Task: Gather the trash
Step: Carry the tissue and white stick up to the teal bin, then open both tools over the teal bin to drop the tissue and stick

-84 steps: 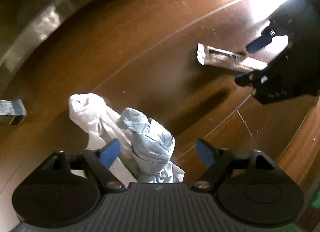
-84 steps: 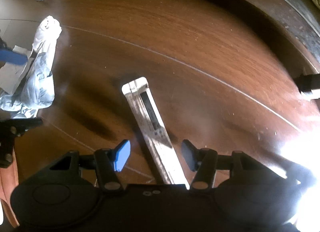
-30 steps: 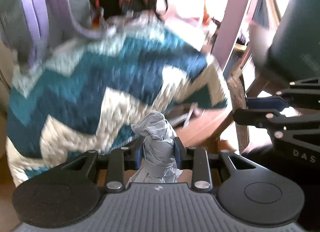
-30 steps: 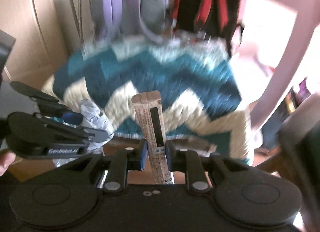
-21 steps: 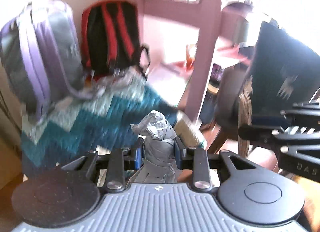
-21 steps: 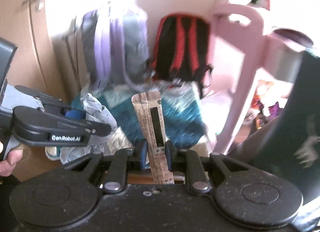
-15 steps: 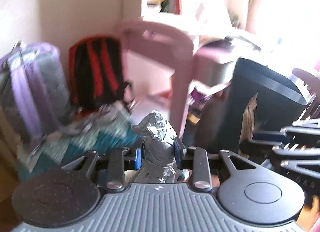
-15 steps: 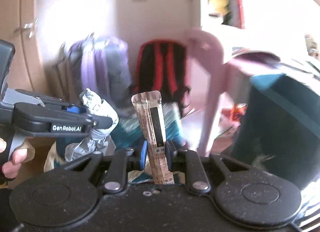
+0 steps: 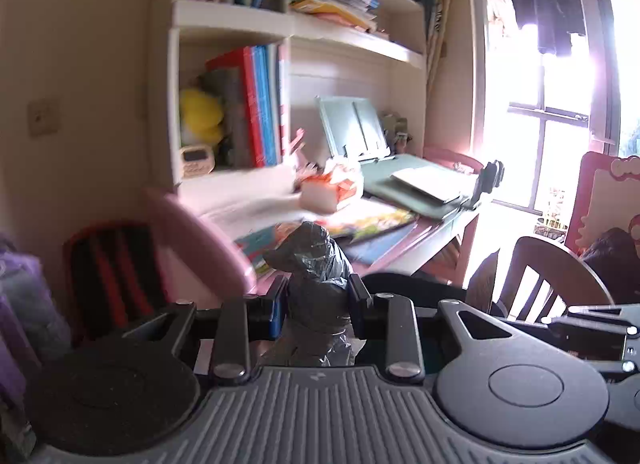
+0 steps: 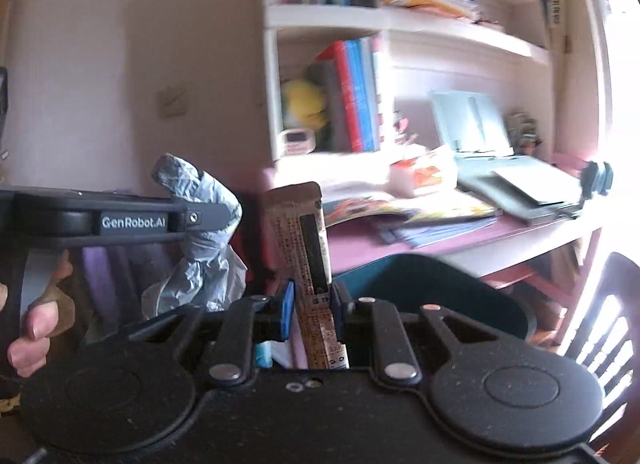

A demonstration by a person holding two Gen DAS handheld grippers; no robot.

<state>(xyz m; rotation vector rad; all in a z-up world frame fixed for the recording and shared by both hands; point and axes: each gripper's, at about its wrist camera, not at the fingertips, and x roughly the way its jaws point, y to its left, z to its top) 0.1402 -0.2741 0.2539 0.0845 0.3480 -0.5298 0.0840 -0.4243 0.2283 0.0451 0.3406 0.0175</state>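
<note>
Ahead, a cluttered desk [image 9: 420, 232] and a dark bin [image 10: 440, 284] face both gripped scraps.

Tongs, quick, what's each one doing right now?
Left tongs: closed on the crumpled tissue.
Right tongs: closed on the long wrapper.

Both my wrist cams look level across the room from just behind their jaws. Shared far field: bookshelf [image 9: 248, 104] [image 10: 352, 96] and desk [image 9: 416, 240] [image 10: 480, 240]. Right cam also catches the left gripper [image 10: 208, 220] near left.
</note>
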